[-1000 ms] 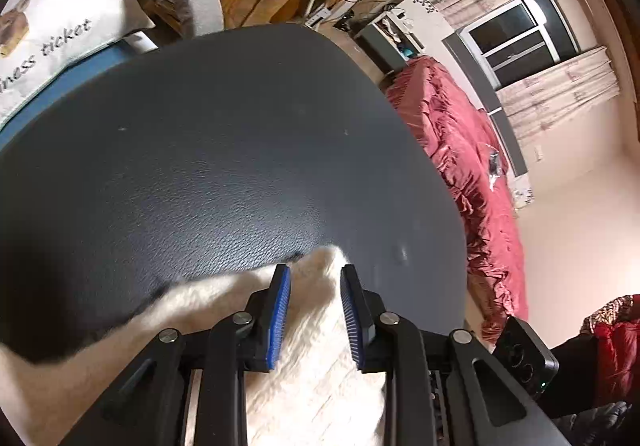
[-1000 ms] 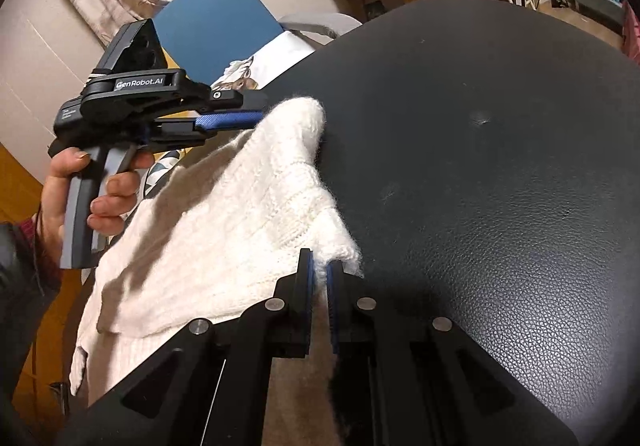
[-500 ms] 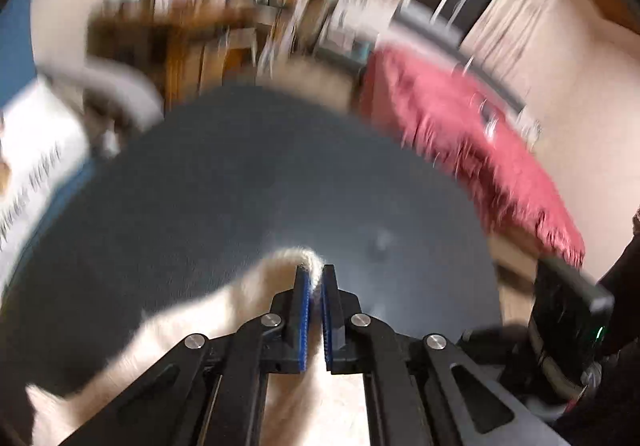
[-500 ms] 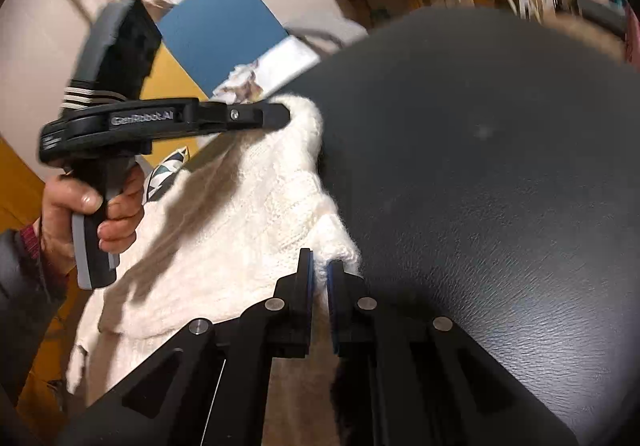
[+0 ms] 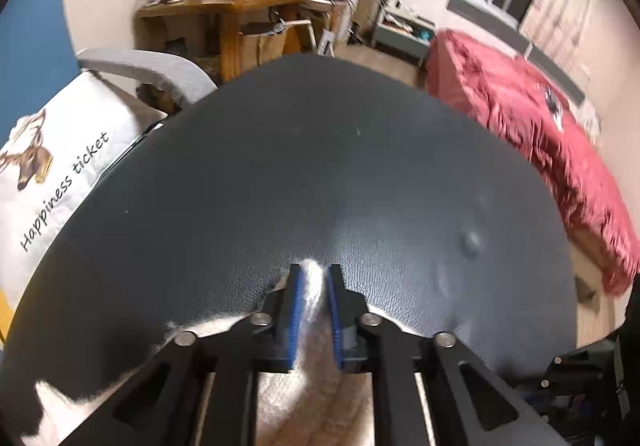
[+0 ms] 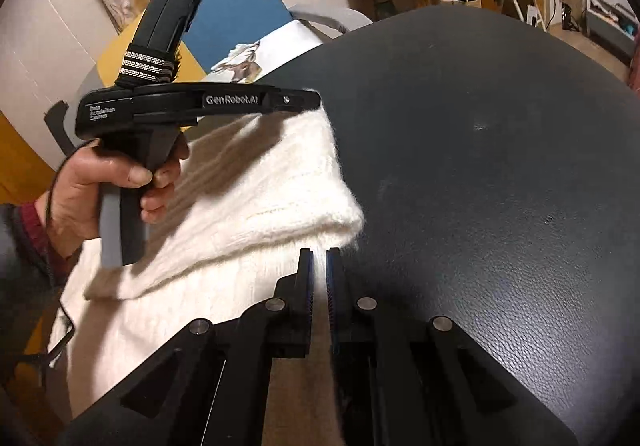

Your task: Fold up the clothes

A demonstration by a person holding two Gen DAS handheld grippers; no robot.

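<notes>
A cream knit sweater (image 6: 256, 206) lies folded over itself at the near left of the black leather table (image 6: 480, 166). My right gripper (image 6: 318, 252) is shut on the sweater's near folded edge, and white knit shows between its blue pads. My left gripper (image 6: 314, 102), held by a hand (image 6: 100, 182), hovers over the sweater's far corner. In the left wrist view the left gripper (image 5: 315, 270) has its jaws opening. A tuft of the sweater (image 5: 312, 386) stands loose between them, and the pads do not press on it.
A chair with a white deer-print cushion (image 5: 52, 182) stands against the table's left side. A bed with a red cover (image 5: 540, 134) runs along the right. A cluttered wooden desk (image 5: 224, 10) is behind the table. Bare black tabletop stretches ahead of both grippers.
The left gripper closed on the sweater's far corner, rolled and shifted, and now its jaws have parted again. The right gripper has kept still, shut on the near edge.
</notes>
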